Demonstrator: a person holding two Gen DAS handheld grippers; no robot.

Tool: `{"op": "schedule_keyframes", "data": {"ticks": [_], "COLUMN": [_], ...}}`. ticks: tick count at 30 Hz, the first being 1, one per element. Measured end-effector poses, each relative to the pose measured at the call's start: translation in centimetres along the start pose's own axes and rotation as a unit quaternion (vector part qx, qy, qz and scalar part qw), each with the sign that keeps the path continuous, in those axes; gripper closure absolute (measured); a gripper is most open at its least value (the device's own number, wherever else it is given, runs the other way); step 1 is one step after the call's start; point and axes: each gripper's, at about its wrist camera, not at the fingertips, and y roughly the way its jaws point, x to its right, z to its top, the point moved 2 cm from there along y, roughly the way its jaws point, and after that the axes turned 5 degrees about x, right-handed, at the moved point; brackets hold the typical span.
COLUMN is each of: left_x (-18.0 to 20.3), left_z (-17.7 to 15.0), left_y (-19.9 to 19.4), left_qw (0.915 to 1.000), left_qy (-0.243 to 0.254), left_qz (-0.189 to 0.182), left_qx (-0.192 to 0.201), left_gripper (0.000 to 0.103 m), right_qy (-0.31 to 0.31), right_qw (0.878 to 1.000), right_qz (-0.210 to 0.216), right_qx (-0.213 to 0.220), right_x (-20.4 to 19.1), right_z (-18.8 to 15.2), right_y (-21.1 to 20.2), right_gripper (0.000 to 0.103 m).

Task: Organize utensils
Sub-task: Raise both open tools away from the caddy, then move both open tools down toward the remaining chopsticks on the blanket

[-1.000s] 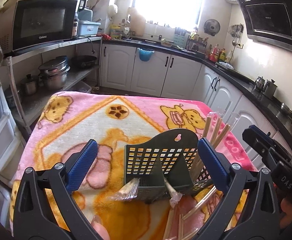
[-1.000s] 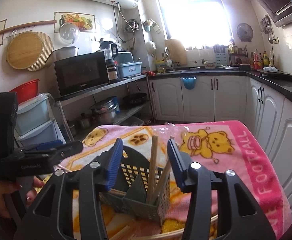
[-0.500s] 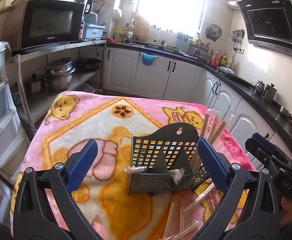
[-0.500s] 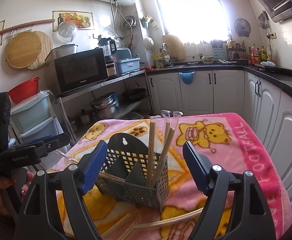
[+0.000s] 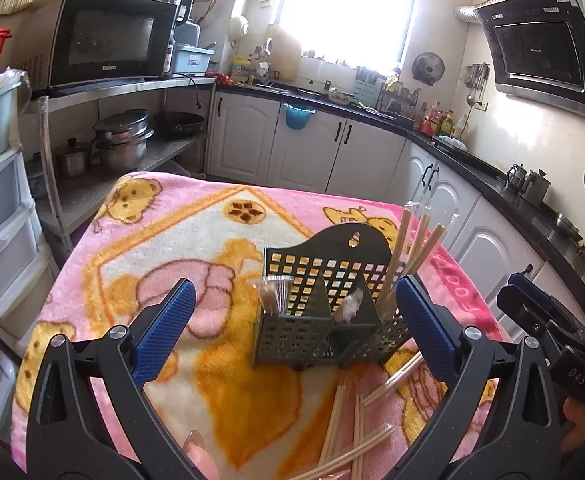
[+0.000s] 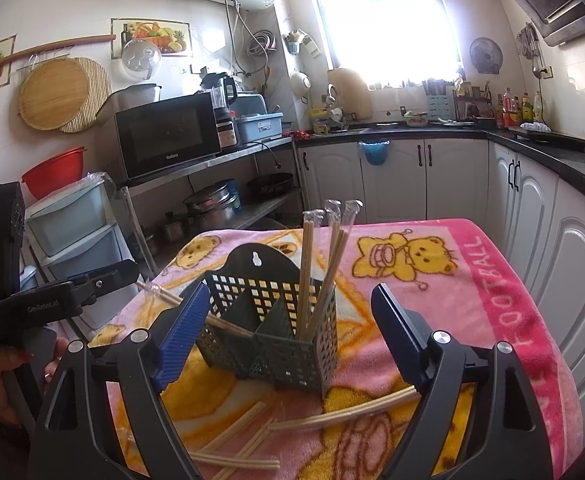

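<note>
Dark green perforated plastic caddy (image 6: 270,326) upright on fuzzy pink bear-print blanket (image 6: 472,296); wrapped bamboo chopsticks (image 6: 320,264) upright in right compartment, more loose (image 6: 348,410) on near blanket. Middle compartment's contents hard to make out. Right gripper (image 6: 284,328) opening, jaws clear of caddy. Left gripper (image 5: 292,328) spread wide, pinching nothing.

Both grippers have black plastic frames with silver screws. The left gripper (image 5: 292,320) and right gripper (image 6: 286,330) carry blue ribbed pads (image 5: 164,332). White lettering marks their sides.
</note>
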Motion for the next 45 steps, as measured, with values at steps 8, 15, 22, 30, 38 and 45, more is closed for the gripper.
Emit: {"op": "schedule_keyframes", "data": {"ticks": [8,15,22,30,38,45], "left_x": [0.1,-1.1,-3.3,-5.5,-6.3,-6.7], "left_z": [-1.9,-4.5,-7.0,-9.7,-12.1,-14.3], "left_y": [-0.9,-1.5,-1.9,-2.6,-2.8,-2.4], "left_qw": [1.0,0.9996,0.9978,0.9945,0.9913,0.9875], "left_qy": [0.0,-0.021,-0.048,-0.078,-0.095,-0.111], "left_qz": [-0.001,0.006,0.021,0.029,0.02,0.014], "left_qx": [-0.003,-0.021,-0.04,-0.064,-0.089,-0.111], "left_gripper": [0.011,0.011,0.011,0.011,0.011,0.011], "right_qy": [0.005,0.012,0.014,0.016,0.018,0.031], "right_qw": [1.0,0.999,0.998,0.998,0.996,0.994], "right_qz": [-0.007,-0.016,-0.023,-0.023,-0.024,-0.042], "right_qx": [-0.012,-0.028,-0.049,-0.064,-0.079,-0.101], "right_x": [0.5,1.2,1.8,1.8,1.7,2.9], "right_z": [-1.3,-2.7,-4.2,-5.5,-6.8,-8.4], "right_y": [-1.2,-1.6,-1.8,-1.8,-1.9,-1.9], "right_gripper": [0.023,0.023,0.023,0.023,0.023,0.023]}}
